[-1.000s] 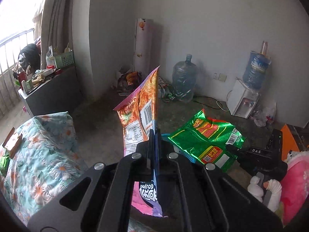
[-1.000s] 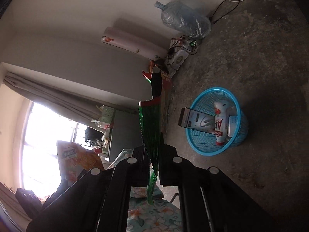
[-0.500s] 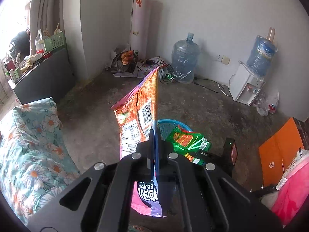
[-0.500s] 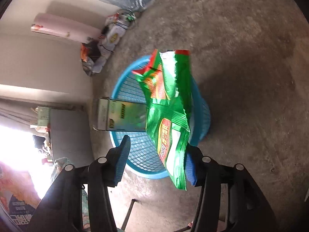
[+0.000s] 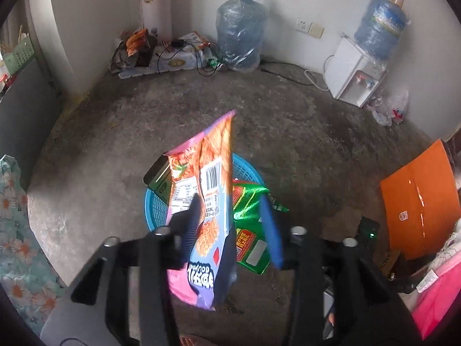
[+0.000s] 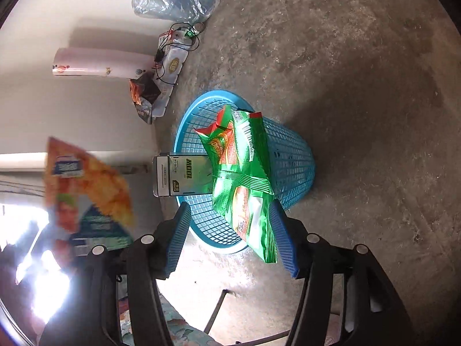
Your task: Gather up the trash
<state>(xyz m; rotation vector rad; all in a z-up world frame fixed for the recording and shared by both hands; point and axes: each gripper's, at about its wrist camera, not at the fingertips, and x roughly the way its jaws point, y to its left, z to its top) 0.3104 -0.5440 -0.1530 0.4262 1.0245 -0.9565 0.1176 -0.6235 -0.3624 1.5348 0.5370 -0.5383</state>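
A blue mesh basket (image 6: pixel 291 155) stands on the concrete floor; it also shows in the left wrist view (image 5: pixel 155 210). A flat box (image 6: pixel 181 176) sticks out over its rim. My right gripper (image 6: pixel 230 239) is open above the basket; the green snack bag (image 6: pixel 242 178) hangs loose between its fingers, dropping toward the basket. My left gripper (image 5: pixel 233 225) is open too; the orange and purple snack bag (image 5: pixel 207 210) is loose between its fingers above the basket. The green bag (image 5: pixel 250 230) shows behind it.
Two water jugs (image 5: pixel 240 43), a white dispenser (image 5: pixel 355 77), cables and a litter pile (image 5: pixel 164 57) line the far wall. An orange folder (image 5: pixel 417 199) lies at right, a floral cloth (image 5: pixel 11 230) at left.
Both grippers opened and swung down over the basket. The right let go of the green bag first; the left has just released the orange bag, which is slipping down.
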